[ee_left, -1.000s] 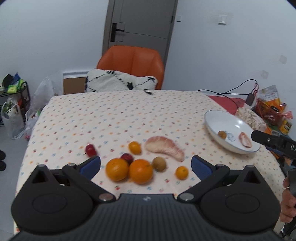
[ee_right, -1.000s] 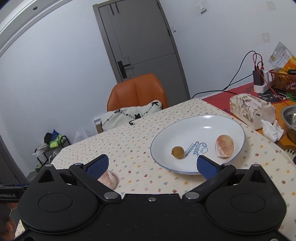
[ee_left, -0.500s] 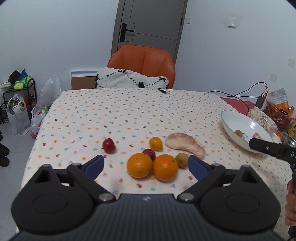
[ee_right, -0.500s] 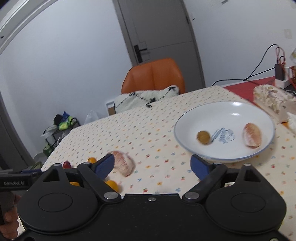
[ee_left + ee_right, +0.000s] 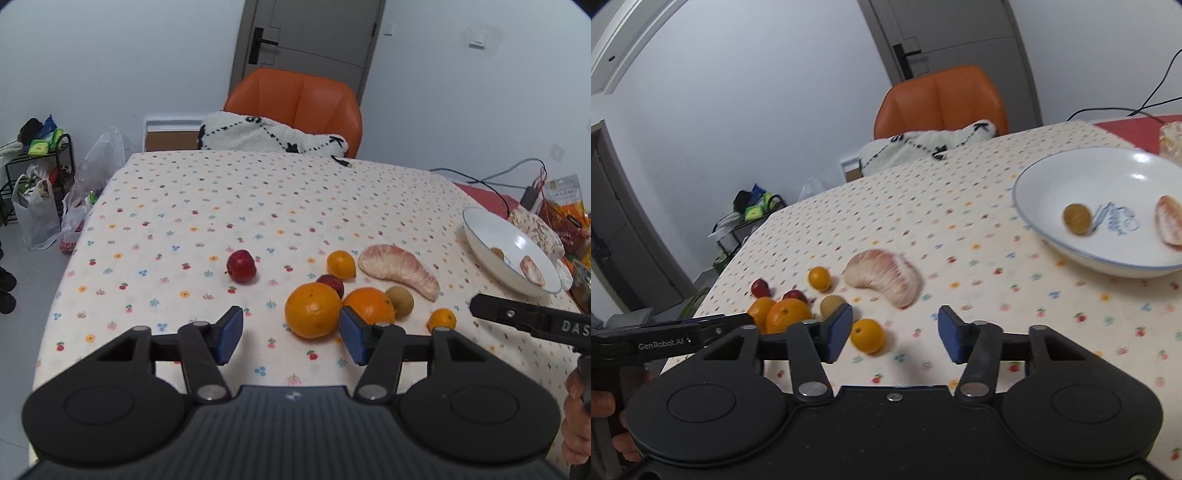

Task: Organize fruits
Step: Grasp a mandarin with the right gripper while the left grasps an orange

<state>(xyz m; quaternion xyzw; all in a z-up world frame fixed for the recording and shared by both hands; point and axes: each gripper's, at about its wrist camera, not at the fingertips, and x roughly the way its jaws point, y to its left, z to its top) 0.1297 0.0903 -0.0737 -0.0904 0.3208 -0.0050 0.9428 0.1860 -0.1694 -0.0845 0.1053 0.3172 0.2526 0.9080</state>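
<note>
Fruit lies clustered on the dotted tablecloth: two large oranges [image 5: 313,309] [image 5: 370,305], a kiwi [image 5: 399,301], a peeled pomelo segment [image 5: 400,271], two small mandarins [image 5: 341,264] [image 5: 442,319], a dark red fruit [image 5: 331,283] and a red apple [image 5: 241,265]. My left gripper [image 5: 291,334] is open just in front of the left orange. My right gripper [image 5: 895,334] is open, with a small mandarin [image 5: 867,335] by its left finger. The white plate [image 5: 1052,173] at the right holds a kiwi [image 5: 1077,218] and a peeled segment [image 5: 1168,225].
An orange chair [image 5: 295,107] with a white cushion [image 5: 271,136] stands at the table's far edge. Bags and a rack [image 5: 33,177] sit on the floor at left. Cables and snack packets [image 5: 561,206] crowd the far right beyond the plate. A hand [image 5: 576,421] holds the right gripper's handle.
Both grippers' fingers have narrowed but stay open. The left gripper shifted left and nearer the oranges. The right gripper swung left from the plate toward the loose fruit.
</note>
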